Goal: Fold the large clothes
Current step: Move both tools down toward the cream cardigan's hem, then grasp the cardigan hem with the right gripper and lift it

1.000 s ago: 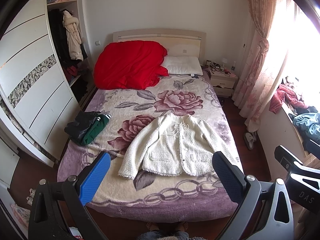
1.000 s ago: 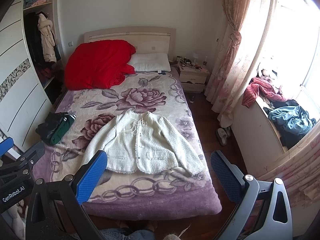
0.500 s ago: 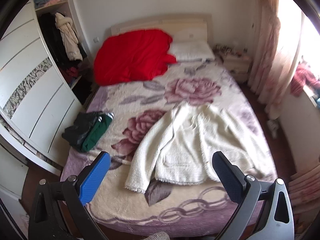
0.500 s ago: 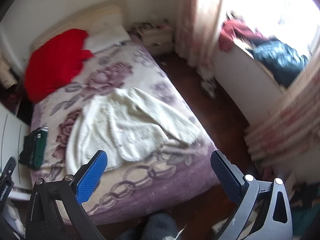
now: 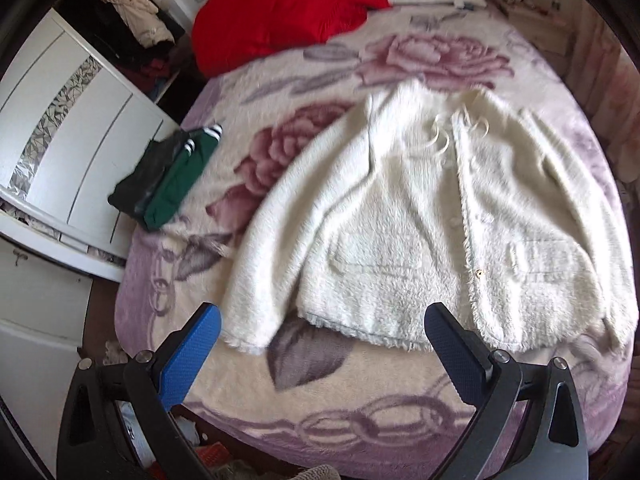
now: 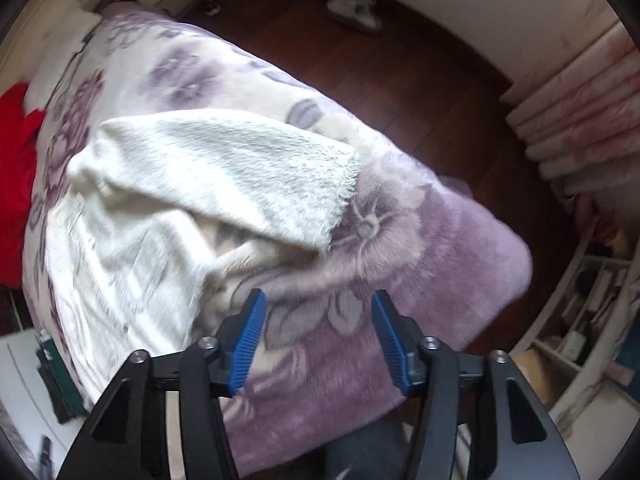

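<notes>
On the left side of the bed (image 5: pixel 248 400) sits a small pile of dark and green clothes (image 5: pixel 166 180), already folded up. Past it, near the head of the bed, lies a red blanket (image 5: pixel 288 8). In the middle of the bed is the big white fluffy jacket (image 5: pixel 432 232). It lies flat and spread out, front side up, with both sleeves out to the sides. No part of it is folded yet, so the whole job on this jacket is still to do.

The left gripper (image 5: pixel 324 356) hangs over the bottom edge of the jacket, close to the left sleeve. Its fingers are wide apart and hold nothing.

The right gripper (image 6: pixel 318 338) points down at the bed's near corner, just below the right sleeve (image 6: pixel 248 176). Its fingers have just been closing and are partly apart, with only the bed cover under them. The picture is blurry here, but they do not seem to touch the sleeve yet.
</notes>
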### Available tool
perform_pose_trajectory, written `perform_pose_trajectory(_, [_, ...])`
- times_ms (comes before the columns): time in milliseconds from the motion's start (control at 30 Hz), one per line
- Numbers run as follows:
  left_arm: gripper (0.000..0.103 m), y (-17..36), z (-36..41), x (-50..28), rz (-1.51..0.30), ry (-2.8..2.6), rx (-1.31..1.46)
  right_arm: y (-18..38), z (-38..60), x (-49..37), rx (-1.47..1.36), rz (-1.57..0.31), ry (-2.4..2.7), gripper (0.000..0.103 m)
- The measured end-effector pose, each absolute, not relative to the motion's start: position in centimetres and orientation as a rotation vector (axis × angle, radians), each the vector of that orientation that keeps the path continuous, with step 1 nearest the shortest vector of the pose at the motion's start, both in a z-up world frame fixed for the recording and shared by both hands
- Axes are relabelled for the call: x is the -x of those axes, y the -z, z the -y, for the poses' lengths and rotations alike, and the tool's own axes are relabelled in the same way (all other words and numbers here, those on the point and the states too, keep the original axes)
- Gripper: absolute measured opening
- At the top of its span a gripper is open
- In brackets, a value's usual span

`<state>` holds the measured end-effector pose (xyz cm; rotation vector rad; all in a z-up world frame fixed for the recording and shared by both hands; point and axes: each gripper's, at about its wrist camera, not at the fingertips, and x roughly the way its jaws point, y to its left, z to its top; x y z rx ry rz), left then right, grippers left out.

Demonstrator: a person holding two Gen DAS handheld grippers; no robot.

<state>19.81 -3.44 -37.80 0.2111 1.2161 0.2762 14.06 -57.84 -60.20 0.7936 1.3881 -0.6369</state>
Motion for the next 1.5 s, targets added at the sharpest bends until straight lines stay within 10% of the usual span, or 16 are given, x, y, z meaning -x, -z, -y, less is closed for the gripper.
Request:
perform_pose_trajectory(367, [0.103,49.8,11.5,-23.4,-1.323,-0.195,-0.199,78.6,64.8,-17.3,-1.175,-1.354,0.579,0.077])
perform_pose_trajectory(433, [0.103,50.8,13.6,-24.0,-1.311,-0.147,-0.232,78.4,63.8,-18.6,-1.142,-1.311,0.529,0.022])
perform_pose_trajectory(700, [0.103,52.5,20.6,-27.6,-1.265,0.006,-0.294,71.6,67.3,-22.2,-0.880,-1.149,0.606,0.011])
perform_pose_trajectory(800, [0.103,53.5,22.5,-28.8,-1.270,0.027,-0.313,74.6,68.0,-23.0,-0.949,-1.243,0.567,0.023])
perform_pose_trajectory(933, [0.103,54.9,23.5,-29.4,-1.280,0.035,-0.357,75.9,67.1,-21.3,-1.109,-1.201,0.583,0.077])
perform_pose_trajectory(1267, [0.103,57.9,22.3,-30.5,-1.329,-0.010,-0.389,85.0,62.3,-15.9,-1.714,-0.904,0.656,0.078])
perform_pose_trajectory(1367, [0.103,57.6,21.8,-30.2,-1.322,-0.017,-0.377,84.0,62.0,-17.0,-1.685,-0.730,0.721,0.015])
perform_pose_trajectory(1500, [0.103,55.4,19.4,-31.6,-1.265,-0.104,-0.321,78.1,62.2,-21.2,-1.478,-0.670,0.728,0.015])
